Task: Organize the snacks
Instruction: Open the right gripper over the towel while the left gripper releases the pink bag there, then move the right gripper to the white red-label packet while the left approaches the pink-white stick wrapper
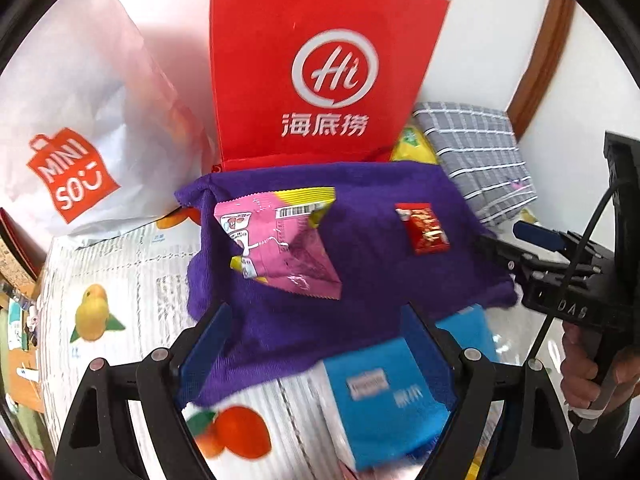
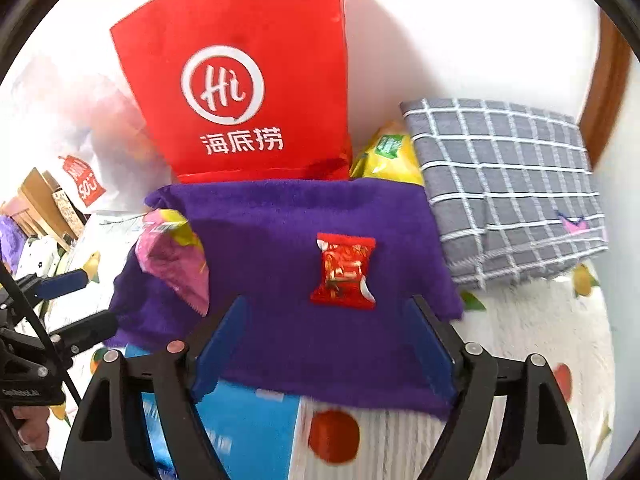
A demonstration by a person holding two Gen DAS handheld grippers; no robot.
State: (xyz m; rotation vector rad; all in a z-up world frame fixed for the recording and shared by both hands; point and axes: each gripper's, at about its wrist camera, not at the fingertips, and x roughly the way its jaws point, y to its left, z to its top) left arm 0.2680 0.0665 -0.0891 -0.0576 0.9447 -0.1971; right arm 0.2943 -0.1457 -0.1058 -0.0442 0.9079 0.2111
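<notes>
The left gripper (image 1: 320,344) stood with its blue-padded jaws spread wide and nothing between them, poised above the near edge of a folded purple terry towel (image 1: 360,264). The right gripper (image 2: 332,344) was likewise wide open and empty over the same towel.

On the towel lay two snacks, well apart. A pink and yellow crinkled foil snack packet (image 1: 280,244) lay toward nine o'clock of the towel's middle, tilted, its barcode facing up. A small red foil sweet wrapper (image 2: 345,270) lay toward three o'clock in the left wrist view; in the right wrist view it sat at twelve o'clock from the open jaws, not touching them.

A tall red paper bag with a white "Hi" logo (image 1: 320,64) stood at twelve o'clock, just behind the towel. A white plastic shopping bag with an orange logo (image 1: 80,128) lay at ten o'clock. A grey checked folded cloth (image 2: 508,188) was at two o'clock, with a yellow snack bag (image 2: 388,156) between it and the red bag. A blue packet of tissues (image 1: 380,400) lay at six o'clock, partly under the towel's edge.
</notes>
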